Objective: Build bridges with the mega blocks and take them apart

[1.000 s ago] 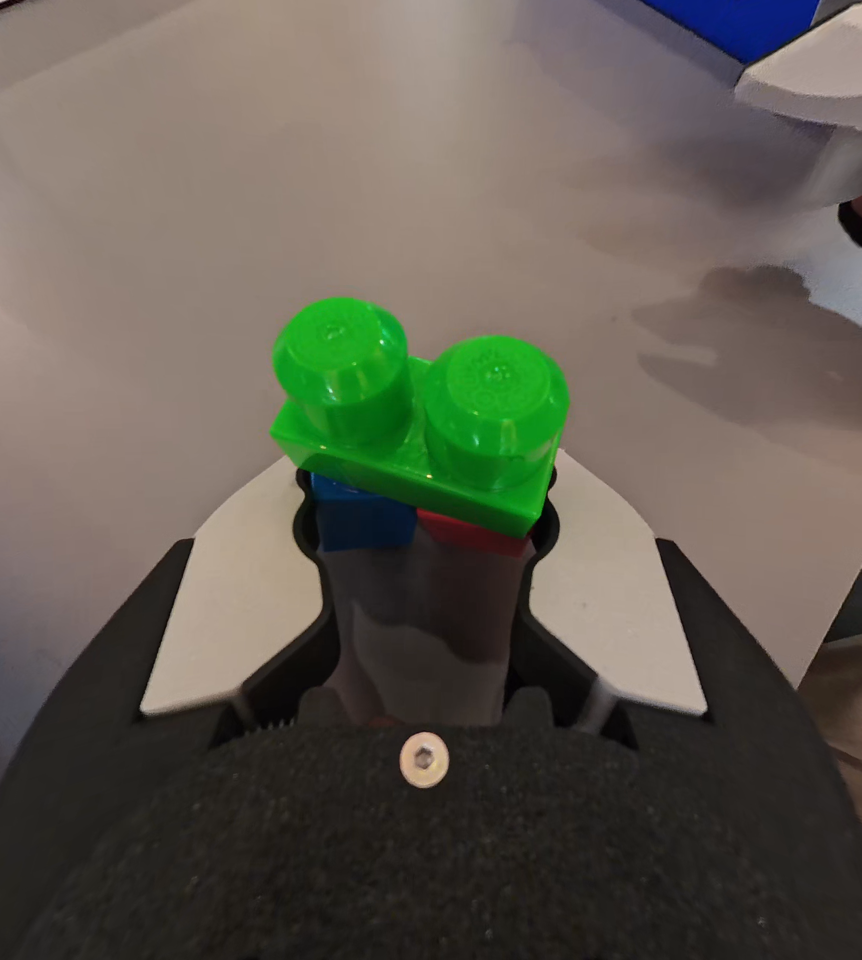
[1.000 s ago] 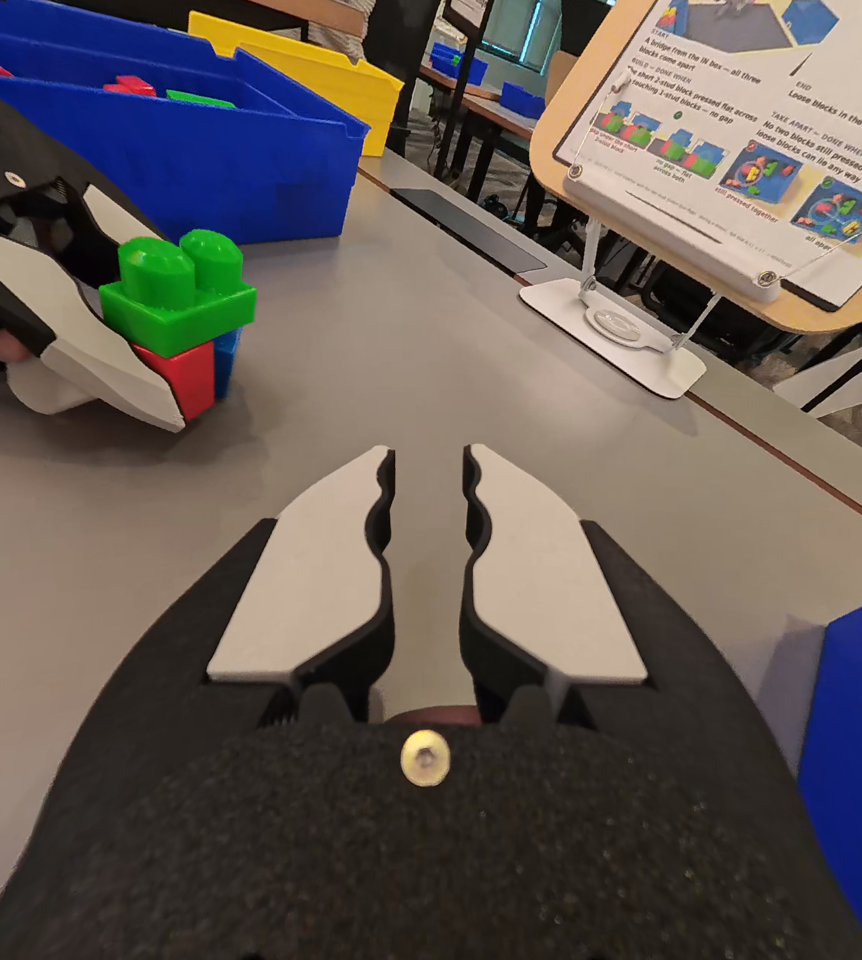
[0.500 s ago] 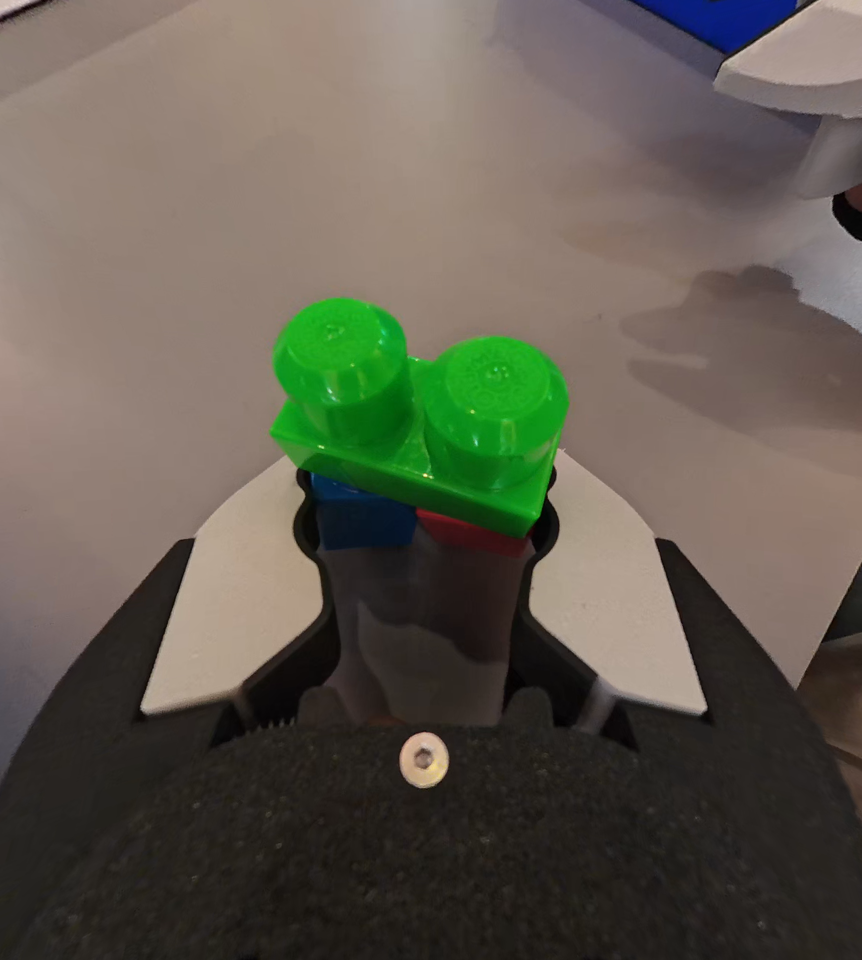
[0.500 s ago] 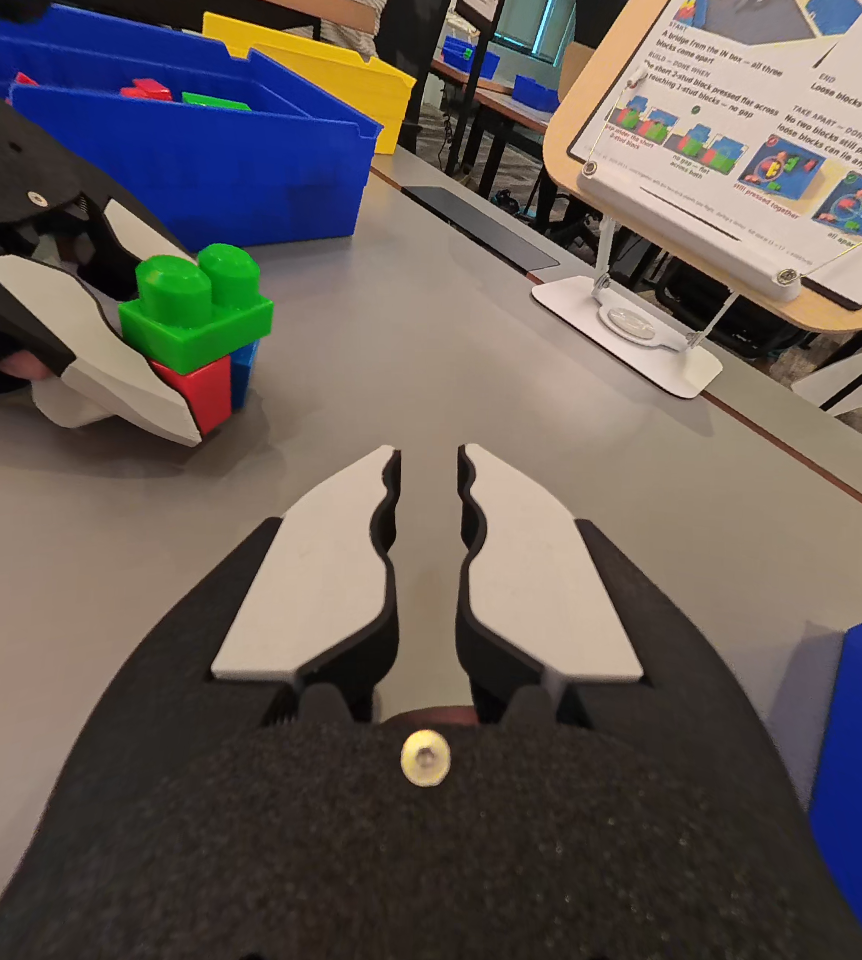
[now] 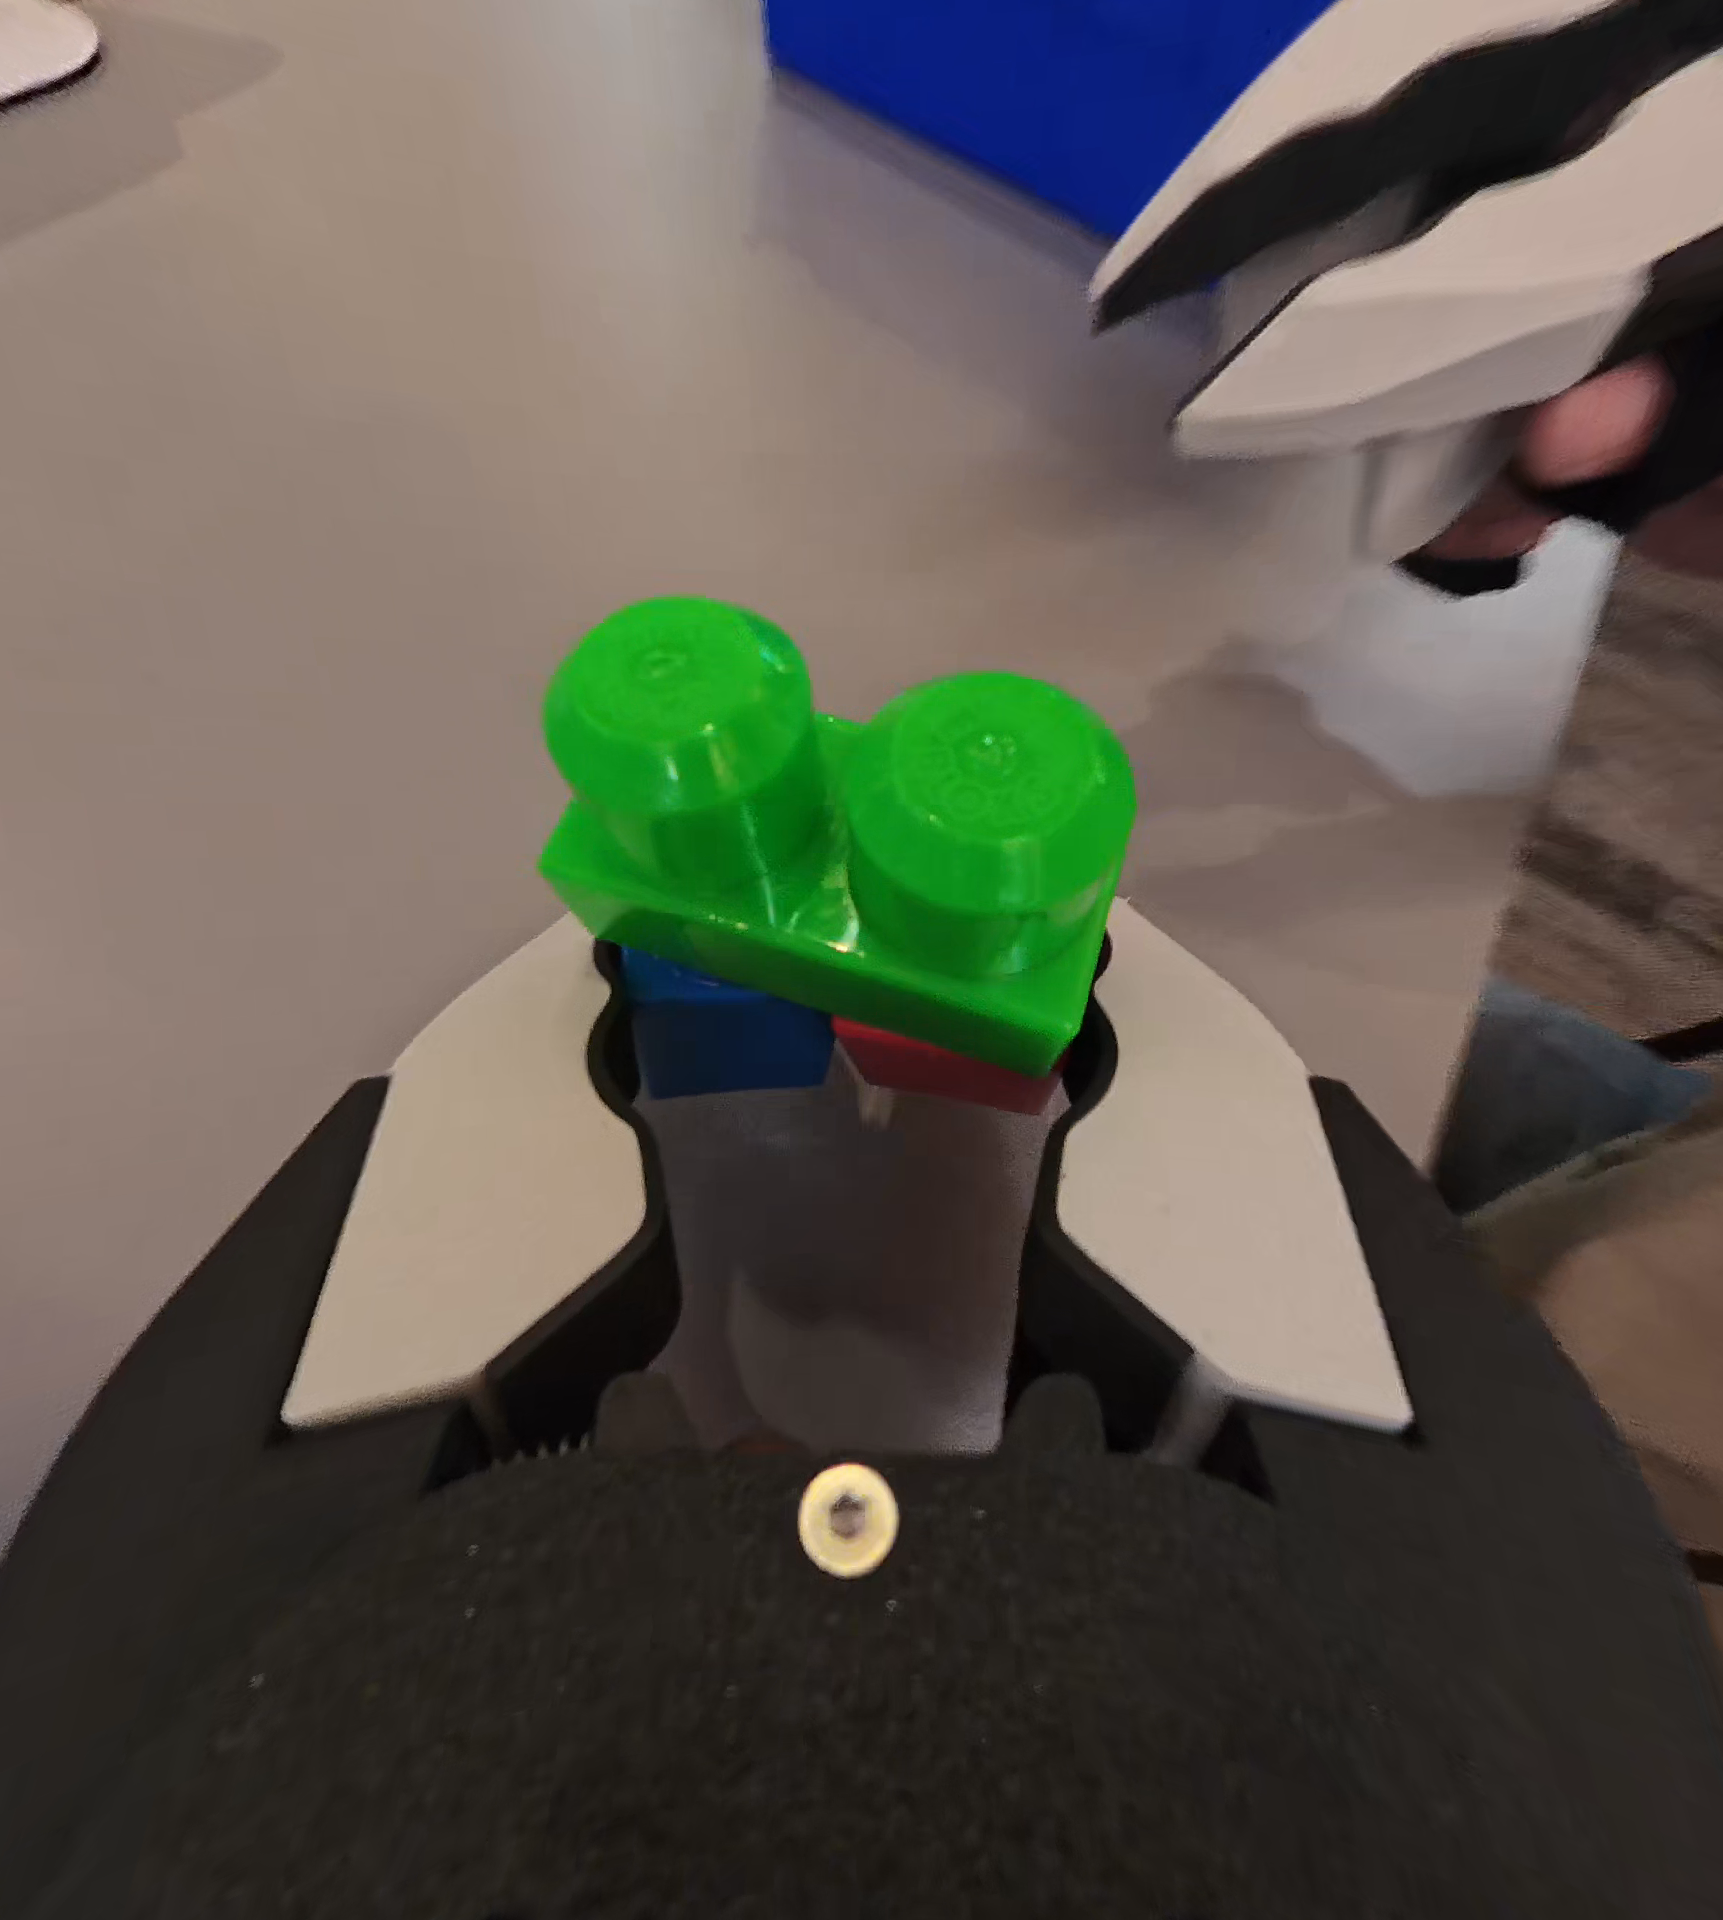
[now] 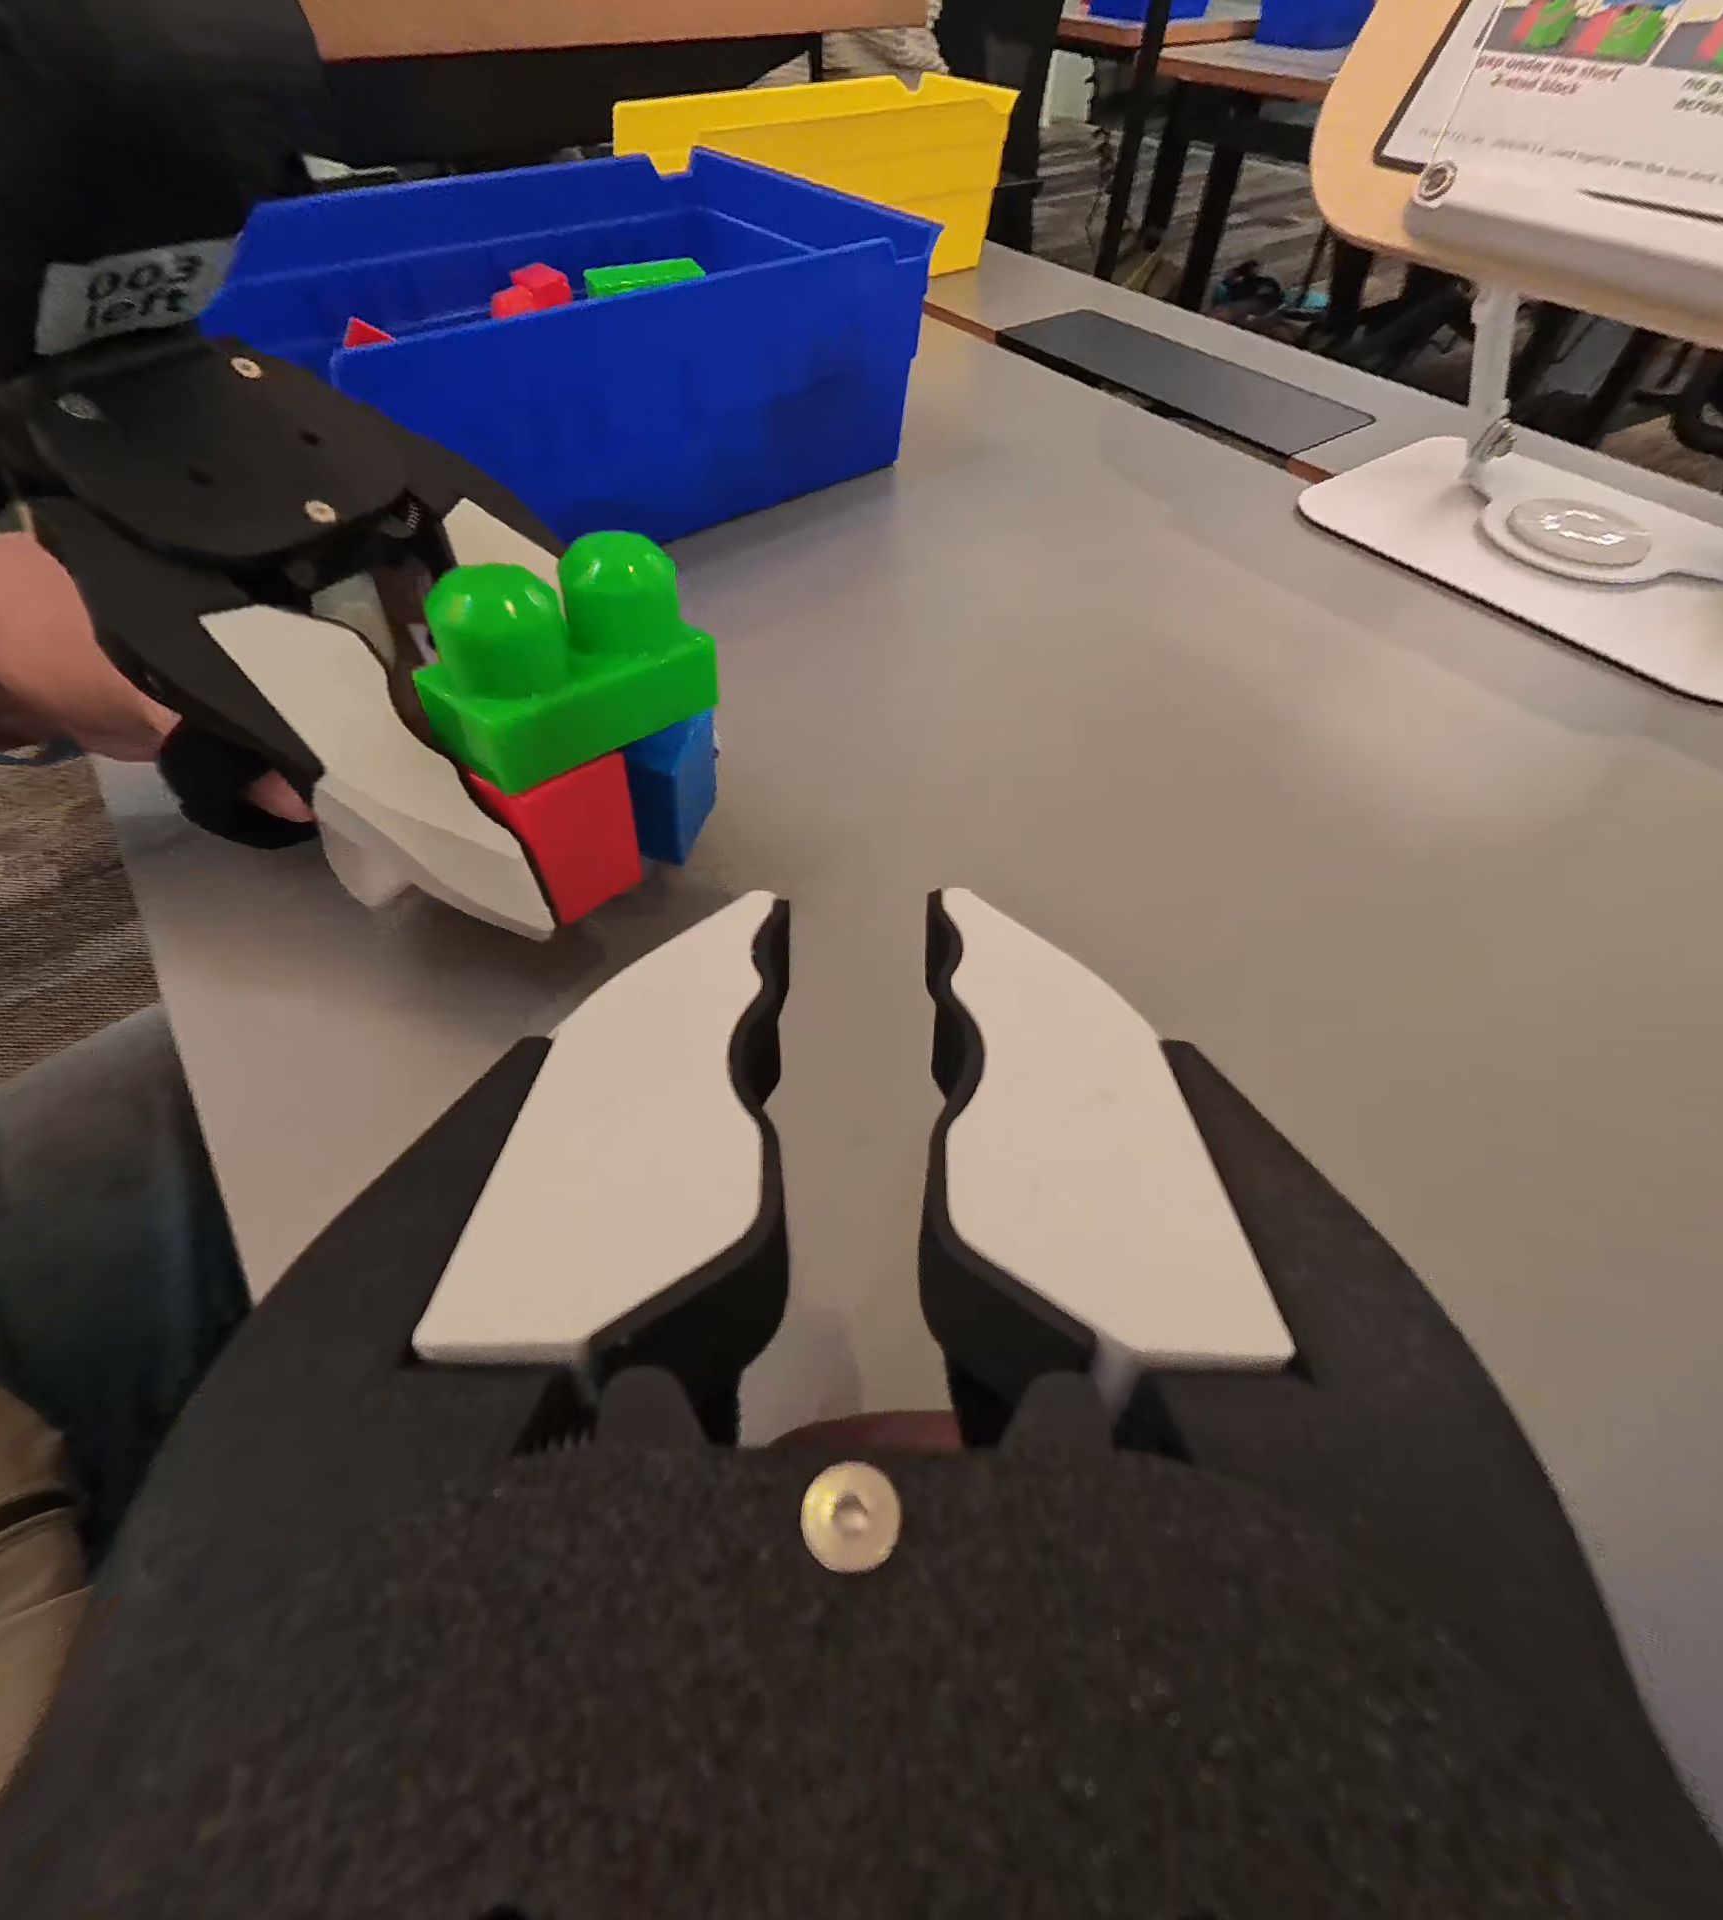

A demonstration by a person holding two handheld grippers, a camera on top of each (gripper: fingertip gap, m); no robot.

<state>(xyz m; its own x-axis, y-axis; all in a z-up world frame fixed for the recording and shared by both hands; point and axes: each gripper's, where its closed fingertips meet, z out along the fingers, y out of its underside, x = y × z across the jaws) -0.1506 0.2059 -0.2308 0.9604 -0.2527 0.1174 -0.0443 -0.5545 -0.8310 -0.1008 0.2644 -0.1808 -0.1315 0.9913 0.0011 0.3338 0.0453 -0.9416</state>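
Right wrist view, left to right: left gripper (image 6: pixel 566 831) clamps the little bridge by its legs (green two-stud block (image 6: pixel 566 686) pressed over red block (image 6: pixel 571 831) and blue block (image 6: pixel 675 784)) low over the grey table (image 6: pixel 1252 883); right gripper (image 6: pixel 857 925), slightly parted, holds nothing.

The right gripper (image 5: pixel 1137 343) is showing blurred and cut off at the left wrist view's edge; the green block (image 5: pixel 836 831) is hiding most of the red block (image 5: pixel 940 1060).
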